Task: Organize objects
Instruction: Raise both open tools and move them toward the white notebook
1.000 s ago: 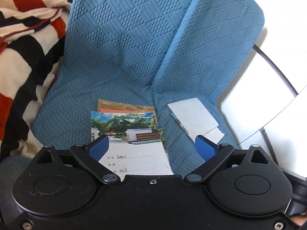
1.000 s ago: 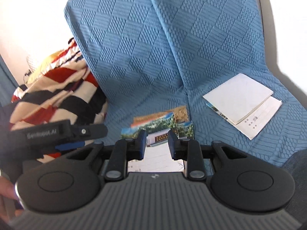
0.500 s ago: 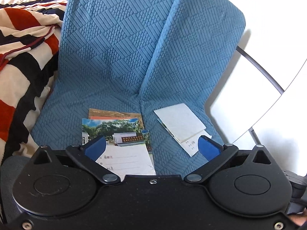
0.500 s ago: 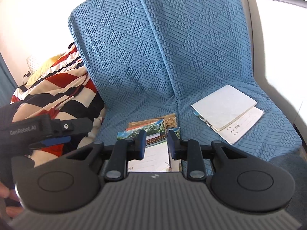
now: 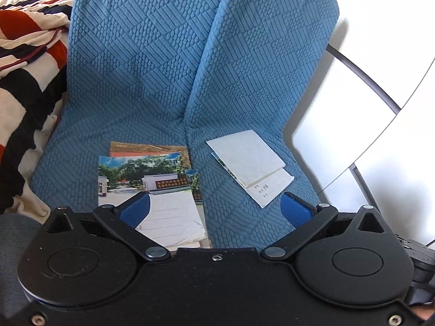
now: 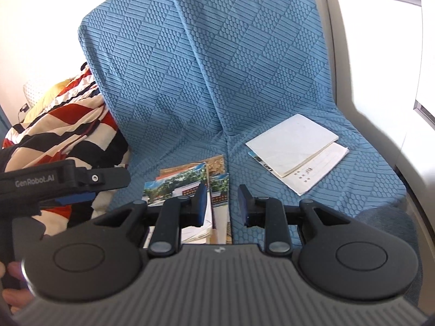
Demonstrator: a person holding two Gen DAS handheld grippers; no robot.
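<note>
A blue quilted cover (image 5: 152, 81) drapes a seat and its back, with a striped blanket (image 5: 24, 62) bunched at the left. On the seat lie two groups of booklets: a stack of photo-cover notebooks (image 5: 152, 182) on the near left, its top one showing a gate and trees above ruled lines, and on the right a white-backed booklet (image 5: 246, 157) lying askew over a second one whose lined cover sticks out toward the near right. The two groups sit apart, either side of the seat's centre crease.

Judging by this, the tidying is at an early or middle step: neither group is squared up, and nothing is in hand. The next move likely calls for bringing one pair of tongs down flat to a booklet edge, since thin covers on soft fabric give little to pinch.

The left tongs (image 5: 216, 206) stand wide and empty above the seat. The right tongs (image 6: 221, 203) are narrowed to a small gap, holding nothing.
</note>
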